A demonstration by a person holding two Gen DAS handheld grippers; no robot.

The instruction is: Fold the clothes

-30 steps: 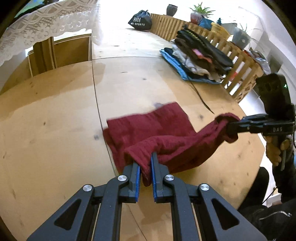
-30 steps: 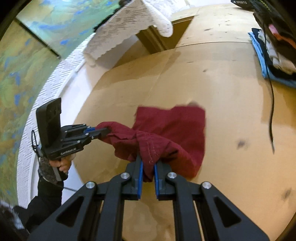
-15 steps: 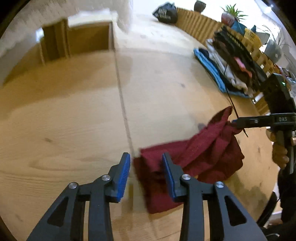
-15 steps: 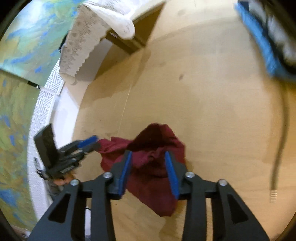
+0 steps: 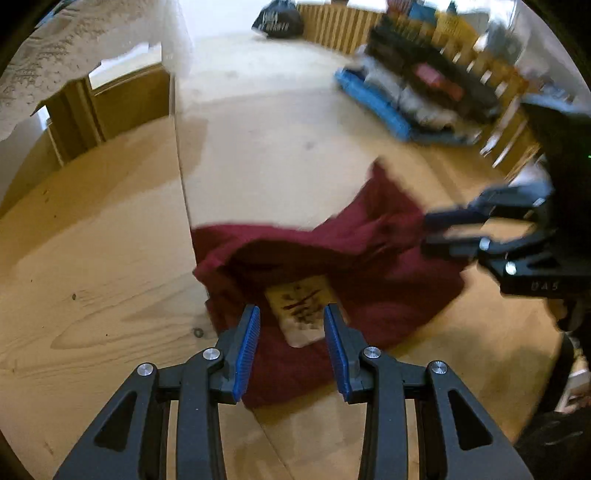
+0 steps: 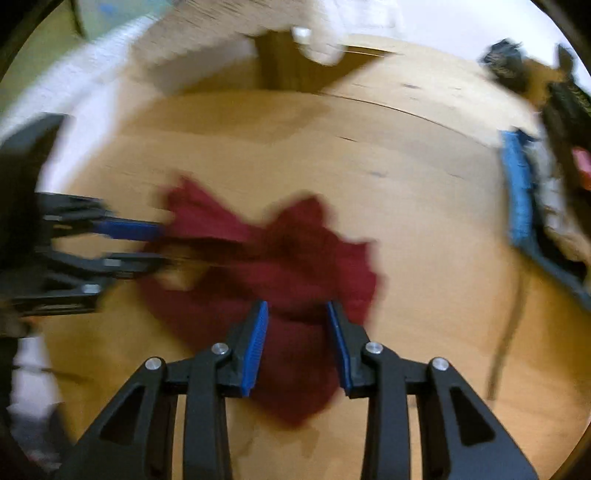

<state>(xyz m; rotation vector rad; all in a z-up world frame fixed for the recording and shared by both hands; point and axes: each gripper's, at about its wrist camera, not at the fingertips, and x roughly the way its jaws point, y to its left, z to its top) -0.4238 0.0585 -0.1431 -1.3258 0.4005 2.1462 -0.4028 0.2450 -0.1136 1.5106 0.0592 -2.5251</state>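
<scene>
A dark red garment (image 5: 369,258) lies crumpled on the wooden table (image 5: 110,240), with a beige printed label (image 5: 303,306) showing near its near edge. My left gripper (image 5: 291,332) is open, its jaws spread just above the label end. My right gripper (image 6: 297,332) is open over the other end of the garment (image 6: 280,258). Each gripper shows in the other's view, the right one (image 5: 436,232) at the garment's right end, the left one (image 6: 147,243) at its left end. Both views are motion-blurred.
A stack of folded clothes (image 5: 424,96) on a blue item lies at the table's far right by a wooden slat fence (image 5: 509,96). A black bag (image 5: 279,22) sits at the far end. A thin dark cable (image 6: 506,332) lies right of the garment. A lace cloth (image 5: 55,55) hangs at left.
Both grippers held the garment lifted between them a second ago. They have since opened and let it drop onto the table, and now hover over its two ends.
</scene>
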